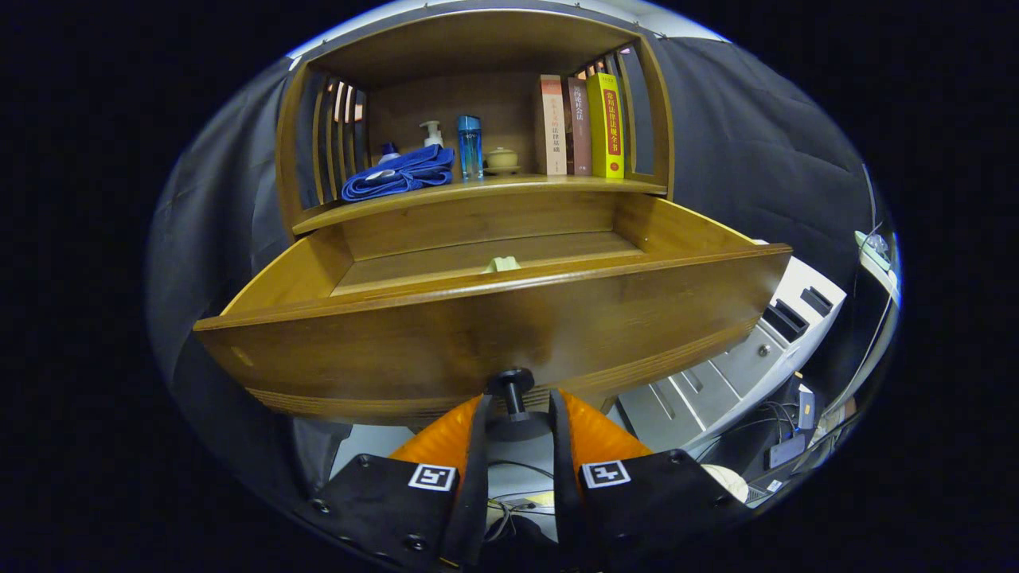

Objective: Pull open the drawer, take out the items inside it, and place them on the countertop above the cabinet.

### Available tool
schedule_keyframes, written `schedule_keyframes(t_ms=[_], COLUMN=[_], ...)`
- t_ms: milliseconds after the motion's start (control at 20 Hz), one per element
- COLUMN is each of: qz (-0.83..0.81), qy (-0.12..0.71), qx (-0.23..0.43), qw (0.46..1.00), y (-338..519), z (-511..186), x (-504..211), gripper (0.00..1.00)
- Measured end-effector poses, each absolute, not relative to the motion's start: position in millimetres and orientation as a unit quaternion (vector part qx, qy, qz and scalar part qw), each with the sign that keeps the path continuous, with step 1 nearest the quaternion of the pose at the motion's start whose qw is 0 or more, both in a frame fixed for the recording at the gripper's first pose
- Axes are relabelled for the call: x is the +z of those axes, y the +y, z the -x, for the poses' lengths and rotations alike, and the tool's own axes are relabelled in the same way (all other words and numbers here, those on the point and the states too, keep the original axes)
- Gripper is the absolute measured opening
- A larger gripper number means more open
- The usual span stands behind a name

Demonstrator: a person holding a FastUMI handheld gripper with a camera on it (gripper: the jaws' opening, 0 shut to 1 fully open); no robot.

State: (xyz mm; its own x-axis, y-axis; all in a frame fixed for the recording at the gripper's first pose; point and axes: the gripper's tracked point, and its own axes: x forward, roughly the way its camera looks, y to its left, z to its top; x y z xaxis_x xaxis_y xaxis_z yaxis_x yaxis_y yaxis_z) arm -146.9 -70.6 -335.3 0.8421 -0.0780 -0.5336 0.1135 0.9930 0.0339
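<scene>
The wooden drawer (493, 326) is pulled far out of the cabinet. Its wide front board is right in front of the gripper (515, 406). A small dark knob (511, 383) sticks out from the bottom middle of that front board. The gripper's two fingers are closed around the knob, one on each side, and both press on its thin stem.

Inside the drawer, a small pale thing (501, 263) peeks up just behind the front board, near the middle. It is too hidden to tell what it is.

Above the drawer is the countertop (509, 188), a wooden shelf with a back wall and slatted sides. On it, to the left, lies a folded blue towel (398, 175). Behind the towel stands a white pump bottle (431, 133). Next to that is a tall blue bottle (470, 146), then a small tan cup with a lid (501, 160). Three books (579, 125) stand upright on the right side.

Below and to the right of the drawer is a grey metal cabinet (740, 370). Some cables (788, 426) lie near it.
</scene>
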Motion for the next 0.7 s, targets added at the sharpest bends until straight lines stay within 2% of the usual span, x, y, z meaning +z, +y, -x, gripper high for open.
schedule_keyframes(t_ms=[150, 250, 350, 500, 700], qz=[-0.052, -0.081, -0.082, -0.057, -0.042], qy=[0.273, 0.266, 0.247, 0.214, 0.186], qx=[-0.061, -0.081, -0.092, -0.097, -0.077], qw=[0.959, 0.957, 0.961, 0.97, 0.979], y=[-73, -78, -83, -96, -91], z=[147, 149, 145, 140, 128], x=[-334, -325, -304, -260, -208], gripper=[0.44, 0.49, 0.54, 0.56, 0.83])
